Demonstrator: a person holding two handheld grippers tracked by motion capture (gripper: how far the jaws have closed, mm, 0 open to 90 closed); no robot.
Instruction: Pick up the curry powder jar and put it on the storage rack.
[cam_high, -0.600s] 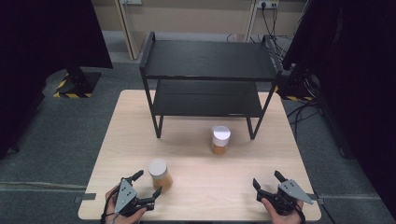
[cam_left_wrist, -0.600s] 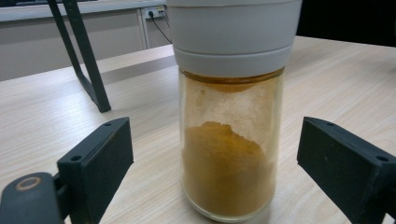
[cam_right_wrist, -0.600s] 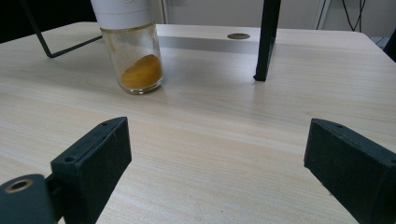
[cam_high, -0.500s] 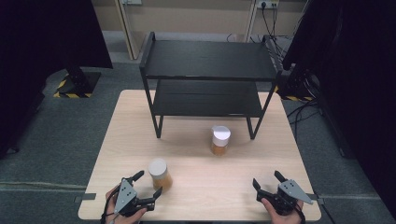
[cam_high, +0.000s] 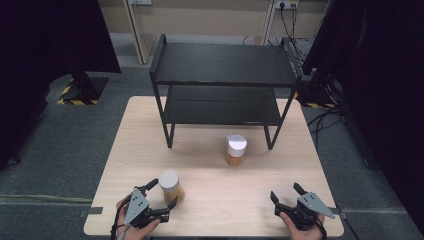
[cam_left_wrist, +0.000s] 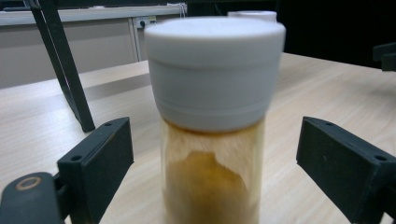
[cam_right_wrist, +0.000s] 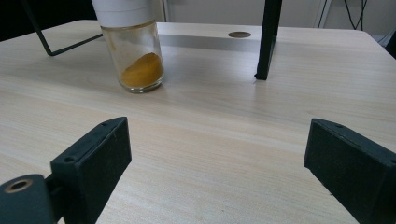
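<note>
Pale wood tabletop (cam_high: 215, 195), two jars of yellow-orange powder on it, a black two-tier shelf rack (cam_high: 222, 65) standing at its far side. Lower left of the high view: left gripper (cam_high: 159, 201), fingers (cam_left_wrist: 98, 158) spread wide to either side of the near jar (cam_high: 170, 186). In the left gripper view that jar stands upright between them, white screw lid on top, clear gaps on both flanks, so nothing is clamped. The hand is low and level with the glass, apparently lined up to close on the body under the lid rather than on the lid itself. Middle of the frame: second jar (cam_high: 235, 150), also white-lidded and upright, just in front of the rack's lower shelf and near its right front leg; untouched. Lower right: right gripper (cam_high: 286, 195), fingers (cam_right_wrist: 95, 161) apart with bare tabletop between them, well apart from both jars, aimed toward the second jar; likely waiting its turn. Both shelves are bare, probably the destination for the jars.
</note>
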